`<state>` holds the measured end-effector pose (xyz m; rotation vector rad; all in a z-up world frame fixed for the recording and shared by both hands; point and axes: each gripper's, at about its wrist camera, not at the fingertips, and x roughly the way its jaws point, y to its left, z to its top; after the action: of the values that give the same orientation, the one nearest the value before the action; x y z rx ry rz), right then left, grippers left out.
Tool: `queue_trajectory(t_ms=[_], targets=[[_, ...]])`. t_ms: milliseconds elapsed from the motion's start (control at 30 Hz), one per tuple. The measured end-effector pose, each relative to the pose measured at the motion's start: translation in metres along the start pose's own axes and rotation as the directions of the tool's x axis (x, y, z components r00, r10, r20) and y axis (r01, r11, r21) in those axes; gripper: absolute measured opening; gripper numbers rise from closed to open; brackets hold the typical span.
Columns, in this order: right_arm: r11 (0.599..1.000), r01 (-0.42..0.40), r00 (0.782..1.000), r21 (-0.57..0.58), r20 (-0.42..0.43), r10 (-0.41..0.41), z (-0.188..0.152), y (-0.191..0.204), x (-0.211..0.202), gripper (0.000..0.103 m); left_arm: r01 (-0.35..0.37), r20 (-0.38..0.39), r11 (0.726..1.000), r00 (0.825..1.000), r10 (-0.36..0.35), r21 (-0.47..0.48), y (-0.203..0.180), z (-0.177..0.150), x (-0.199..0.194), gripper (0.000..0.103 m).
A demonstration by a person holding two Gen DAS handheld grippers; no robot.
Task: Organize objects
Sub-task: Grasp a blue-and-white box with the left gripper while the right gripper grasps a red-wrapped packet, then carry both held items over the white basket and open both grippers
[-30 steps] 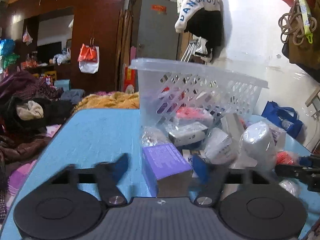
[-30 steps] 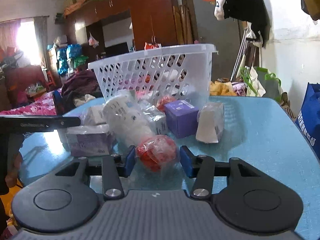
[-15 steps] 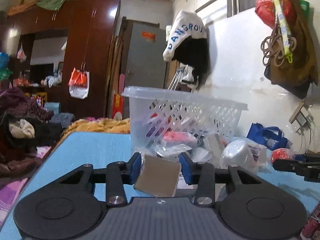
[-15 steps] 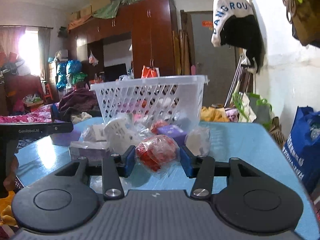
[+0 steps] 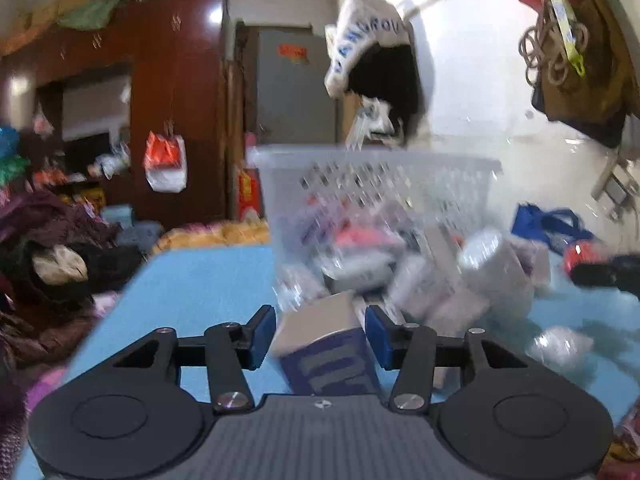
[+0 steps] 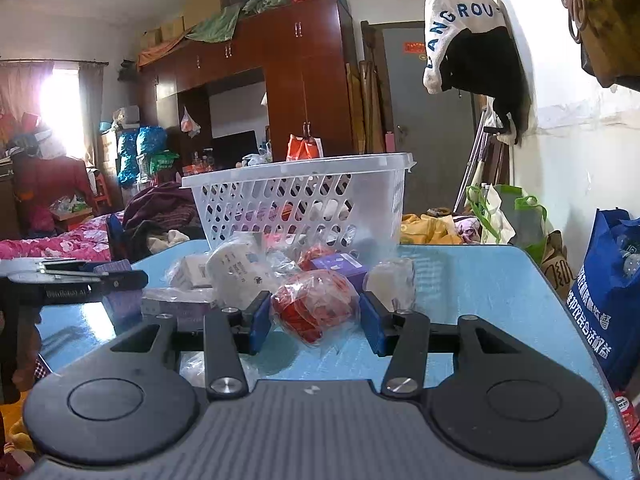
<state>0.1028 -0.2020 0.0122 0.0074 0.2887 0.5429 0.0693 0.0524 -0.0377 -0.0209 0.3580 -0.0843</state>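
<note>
My left gripper (image 5: 320, 332) is shut on a purple box (image 5: 326, 344), held tilted above the blue table (image 5: 200, 280); the view is blurred. My right gripper (image 6: 314, 322) is shut on a red packet in clear wrap (image 6: 314, 308), lifted over the table (image 6: 480, 288). A white perforated basket (image 6: 304, 196) with items inside stands at the far side; it also shows in the left wrist view (image 5: 372, 184). The left gripper with the purple box (image 6: 118, 284) shows at the left of the right wrist view.
Several wrapped packets lie in front of the basket: a white roll (image 6: 236, 268), a purple box (image 6: 340, 264), a white bundle (image 6: 390, 280). A blue bag (image 6: 608, 292) stands right of the table. Clothes pile (image 5: 48, 256) lies left.
The left gripper closed on the purple box and lifted it, then tilted it. The right gripper lifted the red packet and holds it higher.
</note>
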Motion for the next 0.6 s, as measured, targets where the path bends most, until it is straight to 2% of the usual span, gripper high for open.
queue_trajectory(t_ms=[67, 333, 600], targets=[[1.0, 0.002, 1.0, -0.001, 0.003, -0.002, 0.001, 0.0, -0.001, 0.051, 0.031, -0.011, 0.999, 0.999, -0.031, -0.024, 0.002, -0.004, 0.002, 0.043], [1.0, 0.011, 1.0, 0.002, 0.018, -0.011, 0.001, -0.002, -0.005, 0.051, 0.013, 0.073, 1.0, 0.997, -0.012, -0.025, 0.001, -0.002, -0.015, 0.042], [1.0, 0.012, 0.999, 0.005, 0.032, -0.012, 0.008, -0.004, -0.007, 0.051, 0.047, 0.11, 0.998, 0.993, -0.043, -0.039, 0.001, 0.011, -0.02, 0.042]])
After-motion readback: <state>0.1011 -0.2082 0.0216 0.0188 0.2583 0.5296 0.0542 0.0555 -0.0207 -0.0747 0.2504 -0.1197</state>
